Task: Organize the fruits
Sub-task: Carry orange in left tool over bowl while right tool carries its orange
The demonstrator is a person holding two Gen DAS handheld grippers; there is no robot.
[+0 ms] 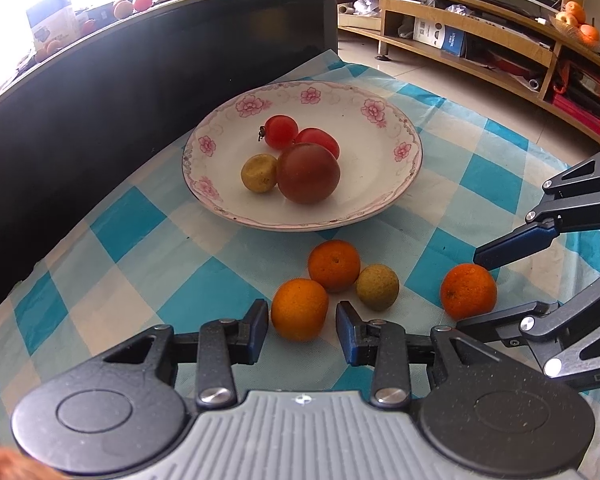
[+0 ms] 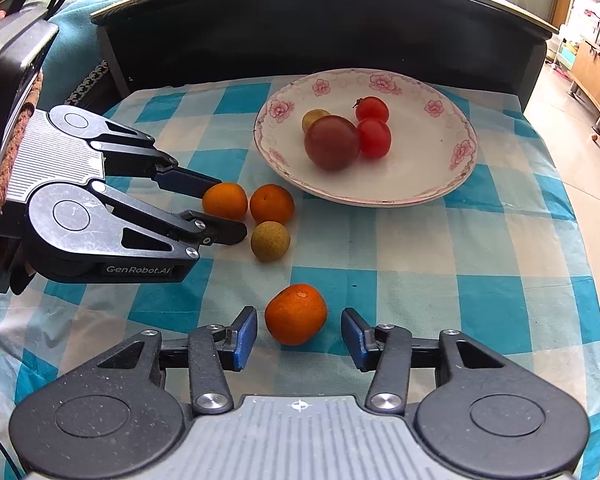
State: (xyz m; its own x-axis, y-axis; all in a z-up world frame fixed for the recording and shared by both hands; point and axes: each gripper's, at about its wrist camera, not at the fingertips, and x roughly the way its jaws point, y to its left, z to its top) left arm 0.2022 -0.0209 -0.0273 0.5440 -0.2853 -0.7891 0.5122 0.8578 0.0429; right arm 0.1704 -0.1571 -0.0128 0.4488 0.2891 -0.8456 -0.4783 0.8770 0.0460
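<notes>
The left tongs (image 1: 302, 322) stand open, their blue pads either side of an orange (image 1: 299, 309) on the checked cloth (image 1: 140, 248), not pressing it. Just ahead of them lie a second orange (image 1: 334, 265) and, to its right, a small green fruit (image 1: 377, 287), the three close together. The right tongs (image 2: 299, 338) are open too, with a third orange (image 2: 296, 313) between their pads, apart from the cluster. Farther ahead of both sits a flowered plate (image 1: 380, 200) holding a dark tomato (image 1: 308, 173), two red tomatoes (image 1: 281, 131) and a yellowish fruit (image 1: 259, 173), all touching or nearly so.
</notes>
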